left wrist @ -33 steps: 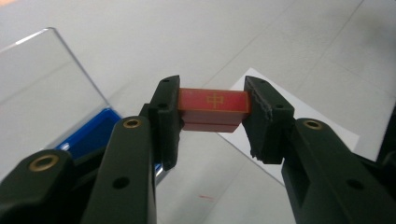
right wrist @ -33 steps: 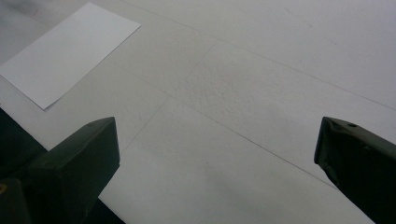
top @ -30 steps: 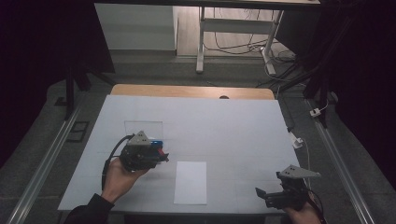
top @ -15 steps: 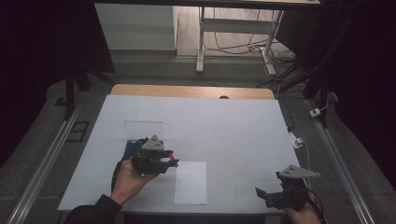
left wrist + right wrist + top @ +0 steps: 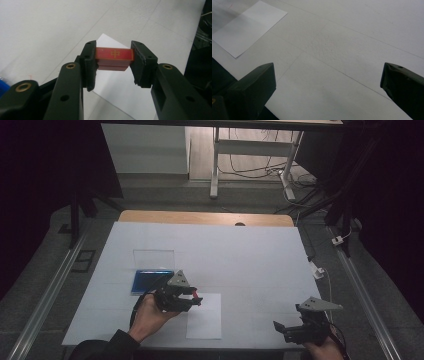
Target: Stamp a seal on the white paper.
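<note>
The left gripper (image 5: 113, 62) clamps a red block (image 5: 114, 57) with a gold character between its jaws, at the centre of the left gripper view, above a white sheet (image 5: 117, 85). In the high view that gripper (image 5: 192, 300) sits lower left of centre, beside a blue box (image 5: 150, 281). The right gripper (image 5: 280, 327), lower right, stands released, its jaws wide apart over the table (image 5: 352, 50).

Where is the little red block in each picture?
High view: the red block sits left of center, low, at the tip of the left gripper.
Left gripper view: center, clamped between the two black jaws.
Right gripper view: not in it.
Shared landmark: the white paper sheet.
</note>
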A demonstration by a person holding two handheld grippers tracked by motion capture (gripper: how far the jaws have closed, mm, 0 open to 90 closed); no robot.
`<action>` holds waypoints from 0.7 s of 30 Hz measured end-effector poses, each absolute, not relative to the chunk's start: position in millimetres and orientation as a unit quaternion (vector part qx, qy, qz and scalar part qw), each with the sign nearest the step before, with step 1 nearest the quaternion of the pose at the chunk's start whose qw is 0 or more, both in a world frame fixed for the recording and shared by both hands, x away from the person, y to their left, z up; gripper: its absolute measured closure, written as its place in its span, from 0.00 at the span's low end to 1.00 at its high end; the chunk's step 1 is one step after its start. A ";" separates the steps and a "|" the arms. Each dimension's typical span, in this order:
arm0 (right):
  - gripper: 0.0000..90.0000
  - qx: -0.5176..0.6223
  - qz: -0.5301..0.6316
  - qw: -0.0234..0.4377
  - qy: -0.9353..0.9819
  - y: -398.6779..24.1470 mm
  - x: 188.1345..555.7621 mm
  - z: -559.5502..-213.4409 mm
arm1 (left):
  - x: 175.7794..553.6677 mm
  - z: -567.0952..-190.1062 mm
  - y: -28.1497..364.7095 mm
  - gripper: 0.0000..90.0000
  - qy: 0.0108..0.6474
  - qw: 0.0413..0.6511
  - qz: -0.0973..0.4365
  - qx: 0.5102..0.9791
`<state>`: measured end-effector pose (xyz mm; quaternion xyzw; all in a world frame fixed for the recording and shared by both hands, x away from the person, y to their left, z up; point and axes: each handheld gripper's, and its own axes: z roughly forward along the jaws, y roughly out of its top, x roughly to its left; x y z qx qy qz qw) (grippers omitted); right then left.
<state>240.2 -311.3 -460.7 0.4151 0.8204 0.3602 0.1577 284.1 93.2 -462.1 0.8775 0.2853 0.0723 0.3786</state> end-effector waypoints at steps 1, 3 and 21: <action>0.00 0.415 0.360 0.158 0.820 -311.3 240.2 -460.7 | 284.1 -462.8 91.5 0.65 0.284 0.378 0.071 0.878; 0.00 0.415 0.360 0.158 0.820 -311.4 240.2 -460.7 | 283.8 -463.8 88.4 0.65 0.281 0.375 0.069 0.881; 0.00 0.416 0.361 0.157 0.820 -311.5 240.1 -460.7 | 285.3 -477.5 69.6 0.65 0.266 0.350 0.058 0.896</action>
